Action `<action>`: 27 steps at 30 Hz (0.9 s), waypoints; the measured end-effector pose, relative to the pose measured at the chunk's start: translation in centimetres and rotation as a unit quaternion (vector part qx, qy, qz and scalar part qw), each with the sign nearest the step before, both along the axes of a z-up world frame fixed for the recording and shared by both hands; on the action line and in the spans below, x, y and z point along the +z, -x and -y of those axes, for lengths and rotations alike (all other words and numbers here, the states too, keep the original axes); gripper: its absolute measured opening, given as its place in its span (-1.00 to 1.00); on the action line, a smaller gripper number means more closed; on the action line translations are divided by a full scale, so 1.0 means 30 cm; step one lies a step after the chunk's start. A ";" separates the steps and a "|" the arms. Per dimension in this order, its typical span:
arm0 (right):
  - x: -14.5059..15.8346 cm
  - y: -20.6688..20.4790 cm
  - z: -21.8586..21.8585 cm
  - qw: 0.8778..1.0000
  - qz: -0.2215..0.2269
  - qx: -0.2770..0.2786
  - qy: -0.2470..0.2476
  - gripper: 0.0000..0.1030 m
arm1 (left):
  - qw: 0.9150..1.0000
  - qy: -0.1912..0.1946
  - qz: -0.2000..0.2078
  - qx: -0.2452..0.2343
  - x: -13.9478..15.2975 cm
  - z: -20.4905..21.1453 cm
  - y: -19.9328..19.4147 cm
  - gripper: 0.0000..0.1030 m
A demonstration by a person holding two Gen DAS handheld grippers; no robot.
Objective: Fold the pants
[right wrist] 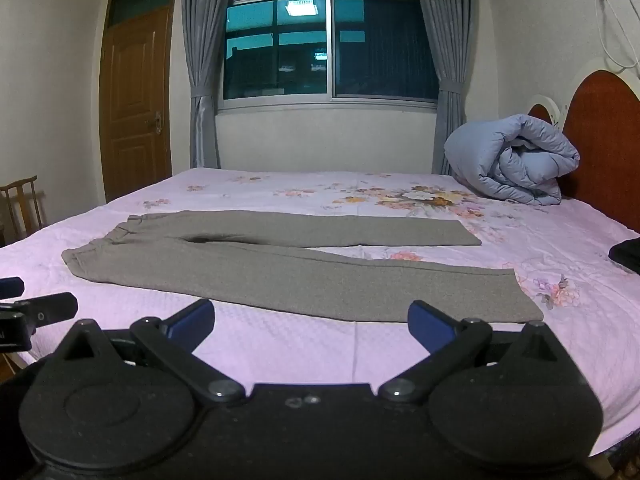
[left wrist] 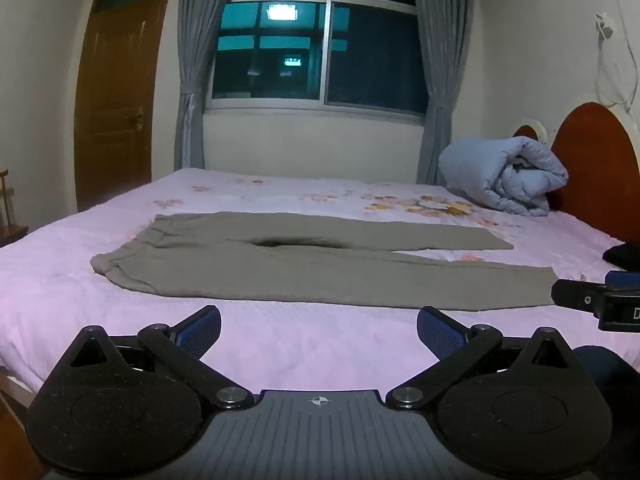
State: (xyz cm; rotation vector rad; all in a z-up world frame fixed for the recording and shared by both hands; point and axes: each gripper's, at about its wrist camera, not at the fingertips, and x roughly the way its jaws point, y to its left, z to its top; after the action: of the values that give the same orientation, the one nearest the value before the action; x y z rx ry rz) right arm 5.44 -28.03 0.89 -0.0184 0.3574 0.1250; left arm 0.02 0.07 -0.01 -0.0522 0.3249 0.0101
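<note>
Grey pants (left wrist: 304, 268) lie flat on the pink bed sheet (left wrist: 100, 304), waistband to the left, both legs spread out to the right; they also show in the right wrist view (right wrist: 288, 272). My left gripper (left wrist: 319, 330) is open and empty, held above the near bed edge just short of the near leg. My right gripper (right wrist: 311, 322) is open and empty, close to the near leg's hem. The right gripper also shows at the right edge of the left wrist view (left wrist: 600, 300). The left gripper's tip shows at the left edge of the right wrist view (right wrist: 36, 304).
A rolled blue duvet (left wrist: 508, 176) lies at the far right by the red headboard (left wrist: 600, 168). A dark cloth (right wrist: 628, 254) sits at the right bed edge. A wooden chair (right wrist: 24, 204) stands left of the bed. Door, window and curtains are behind.
</note>
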 end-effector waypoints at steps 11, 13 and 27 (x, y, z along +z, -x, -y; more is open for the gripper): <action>-0.001 -0.001 -0.002 1.000 0.001 0.000 -0.002 0.88 | 1.000 -0.002 -0.004 0.000 0.001 -0.002 -0.002 1.00; -0.001 -0.001 -0.003 1.000 0.001 0.000 -0.002 0.89 | 1.000 -0.002 -0.004 0.000 -0.008 0.001 -0.002 1.00; -0.001 0.000 -0.003 1.000 0.000 0.000 -0.002 0.88 | 1.000 -0.002 -0.007 0.000 -0.003 0.006 -0.008 1.00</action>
State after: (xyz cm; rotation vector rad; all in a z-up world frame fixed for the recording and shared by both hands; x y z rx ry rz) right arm 5.45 -27.95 0.87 -0.0143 0.3569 0.1263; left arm 0.26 -0.12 -0.11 -0.0478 0.3388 0.0109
